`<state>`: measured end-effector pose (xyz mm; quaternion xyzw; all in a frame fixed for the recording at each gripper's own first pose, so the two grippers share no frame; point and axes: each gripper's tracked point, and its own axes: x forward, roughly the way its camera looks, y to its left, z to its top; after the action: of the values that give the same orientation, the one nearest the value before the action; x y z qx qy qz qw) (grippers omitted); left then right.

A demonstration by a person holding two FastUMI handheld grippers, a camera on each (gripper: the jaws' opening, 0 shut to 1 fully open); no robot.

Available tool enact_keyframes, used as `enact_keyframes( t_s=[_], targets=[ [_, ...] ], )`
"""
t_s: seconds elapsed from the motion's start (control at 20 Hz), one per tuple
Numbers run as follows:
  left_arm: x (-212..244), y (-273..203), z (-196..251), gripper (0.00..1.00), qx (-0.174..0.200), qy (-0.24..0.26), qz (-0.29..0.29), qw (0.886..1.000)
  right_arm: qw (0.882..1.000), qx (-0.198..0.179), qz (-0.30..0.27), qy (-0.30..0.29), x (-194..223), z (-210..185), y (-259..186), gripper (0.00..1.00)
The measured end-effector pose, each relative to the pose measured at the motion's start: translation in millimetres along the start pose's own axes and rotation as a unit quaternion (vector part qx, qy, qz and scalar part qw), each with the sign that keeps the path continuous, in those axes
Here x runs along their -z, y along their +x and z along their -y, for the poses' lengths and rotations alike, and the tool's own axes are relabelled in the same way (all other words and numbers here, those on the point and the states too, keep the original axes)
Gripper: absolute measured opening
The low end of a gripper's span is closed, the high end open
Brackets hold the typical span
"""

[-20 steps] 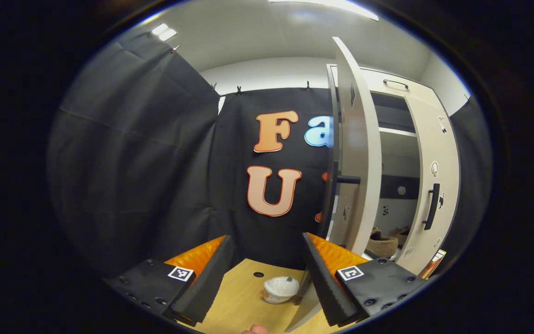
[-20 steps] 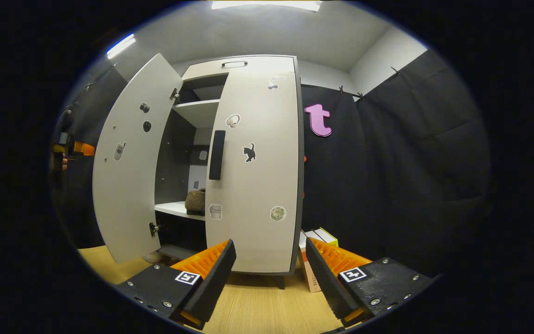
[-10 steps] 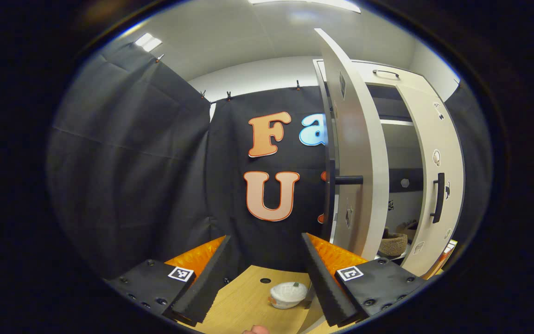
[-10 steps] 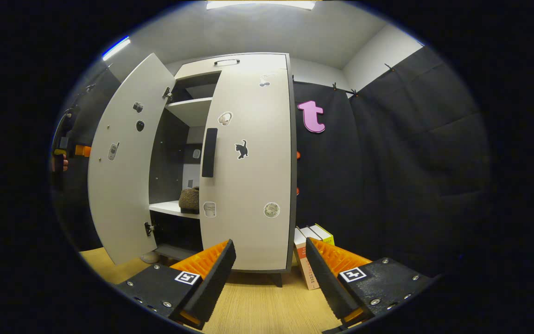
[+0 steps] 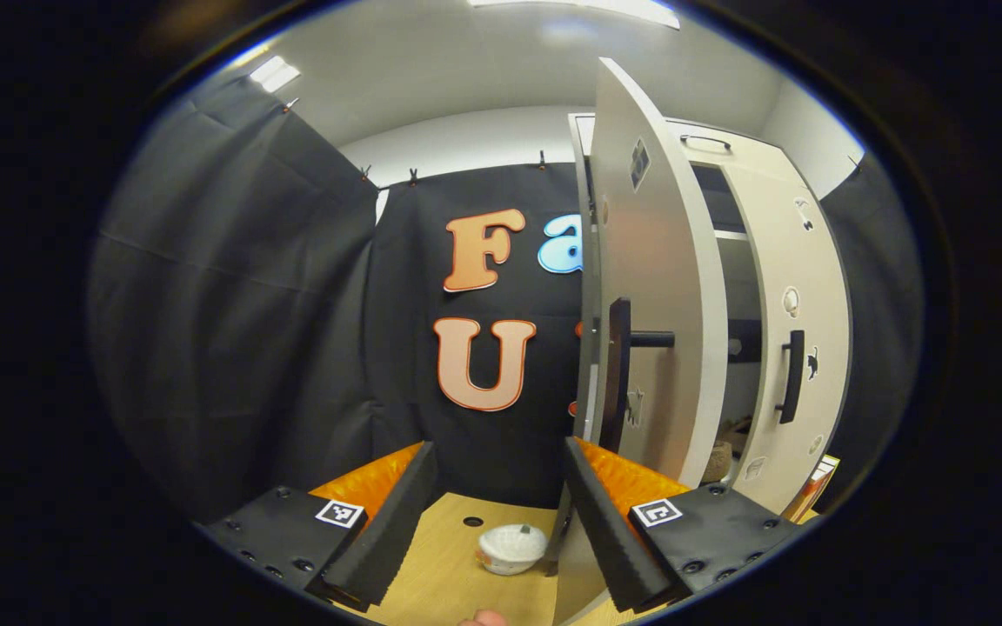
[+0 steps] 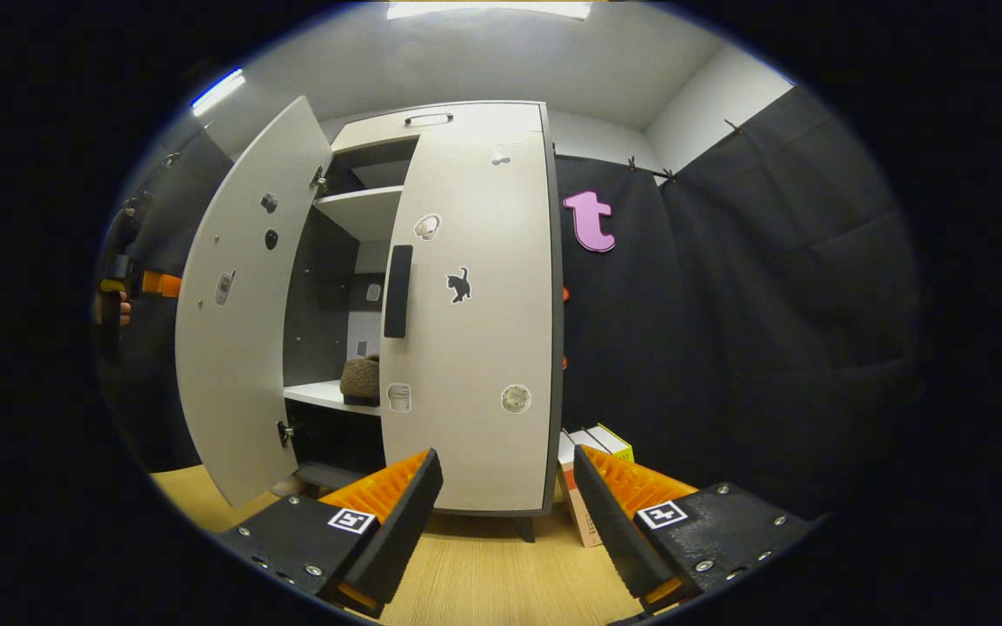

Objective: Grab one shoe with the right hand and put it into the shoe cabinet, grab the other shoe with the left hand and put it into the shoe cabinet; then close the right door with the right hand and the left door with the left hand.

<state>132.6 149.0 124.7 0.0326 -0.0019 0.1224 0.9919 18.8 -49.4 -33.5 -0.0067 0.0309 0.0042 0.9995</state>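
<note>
Your left gripper, fingers wide and empty, sits behind the open left door to push it; the right door is shut.

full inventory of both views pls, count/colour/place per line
tall light-grey shoe cabinet: 1, against black wall
right door: 1, light grey, shut, black handle, stickers
left door: 1, light grey, ajar
brown fuzzy shoe: 1 visible, on white shelf inside
boxes: several, white, red, yellow, on floor right of cabinet
white bowl: 1, on wooden floor by left door
left tool: orange-black, open, empty
right tool: orange-black, open, empty
hand: at left tool, behind left door
</note>
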Motion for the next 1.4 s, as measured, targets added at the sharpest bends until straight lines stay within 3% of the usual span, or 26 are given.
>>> enact_keyframes(
  t_s=[0.4, 0.45, 0.5, 0.6, 0.7, 0.85, 1.2, 1.25, 1.3, 1.4],
  targets=[
    [3.6, -2.4, 56.7, 0.92, 0.067, -0.011, -0.010, 0.998, 1.000, 0.010, 0.000, 0.002, -2.3, 9.2, -6.4, 0.94],
    [4.8, -1.8, 64.0, 0.99, 0.077, -0.014, -0.011, 0.997, 1.000, 0.011, -0.001, 0.002, -1.5, 9.7, -7.9, 0.94],
    [5.3, 0.0, 71.5, 0.92, 0.085, -0.016, -0.012, 0.996, 1.000, 0.012, -0.002, 0.002, -1.7, 10.7, -10.5, 0.94],
    [4.7, 2.8, 86.6, 0.99, 0.099, -0.015, -0.010, 0.995, 1.000, 0.016, -0.003, 0.001, -2.9, 13.6, -13.7, 0.94],
    [5.6, 5.8, 100.7, 0.93, 0.111, -0.012, -0.008, 0.994, 1.000, 0.020, -0.003, -0.001, -4.4, 17.3, -16.9, 0.94],
    [1.5, 8.8, 121.5, 0.94, 0.134, -0.024, -0.002, 0.991, 1.000, 0.030, -0.006, -0.001, -5.2, 25.6, -18.2, 0.94],
    [10.7, 21.0, 170.3, 0.94, 0.177, -0.031, -0.007, 0.984, 0.999, 0.048, -0.008, 0.002, -4.7, 34.8, -25.6, 0.94],
    [13.8, 24.5, 175.8, 0.99, 0.181, -0.033, -0.009, 0.983, 0.999, 0.051, -0.007, 0.001, -5.4, 36.3, -26.8, 0.94],
    [16.4, 28.2, 181.3, 0.94, 0.184, -0.034, -0.011, 0.982, 0.999, 0.053, -0.007, -0.001, -5.8, 38.2, -27.7, 0.94],
    [21.1, 35.0, 190.3, 0.96, 0.187, -0.034, -0.014, 0.982, 0.998, 0.058, -0.008, -0.002, -5.5, 42.1, -29.4, 0.94]
  ],
)
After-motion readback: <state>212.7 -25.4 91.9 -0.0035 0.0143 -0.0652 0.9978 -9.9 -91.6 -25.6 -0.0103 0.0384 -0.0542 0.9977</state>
